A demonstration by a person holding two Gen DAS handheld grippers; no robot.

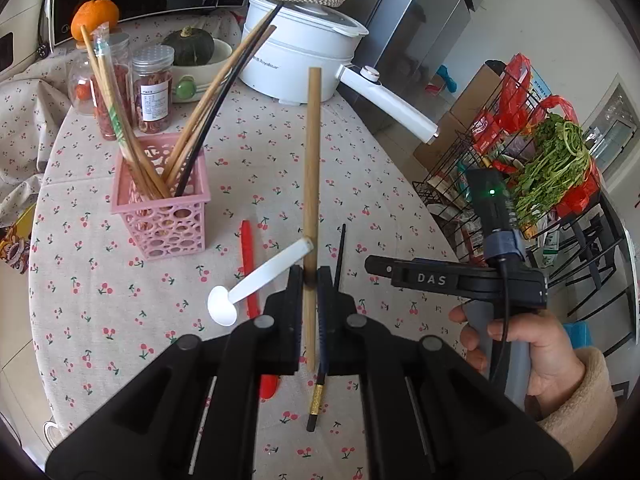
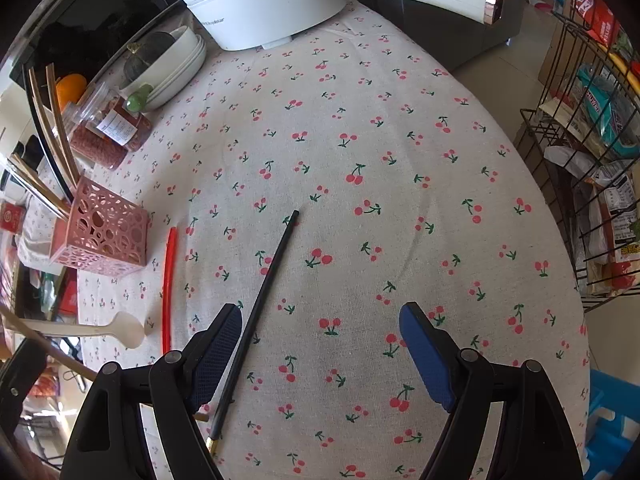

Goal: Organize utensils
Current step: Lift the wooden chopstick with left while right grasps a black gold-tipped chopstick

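Your left gripper (image 1: pixel 310 280) is clamped tight on a pale round wooden chopstick (image 1: pixel 312 168) – lifted over the cherry-print tablecloth (image 1: pixel 360 184), near the pink perforated plastic basket (image 1: pixel 164 216). Your right gripper (image 2: pixel 320 344) hangs wide with nothing held, a thin black chopstick (image 2: pixel 264 300) lying flat just inside its left pad.

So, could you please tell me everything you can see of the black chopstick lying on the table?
The black chopstick is a thin, straight, glossy stick with a gold band near its thick end. It lies flat on the cherry-print tablecloth, its thin tip pointing away toward the white pot. It passes just inside one blue pad of the open right gripper, which does not clamp it.
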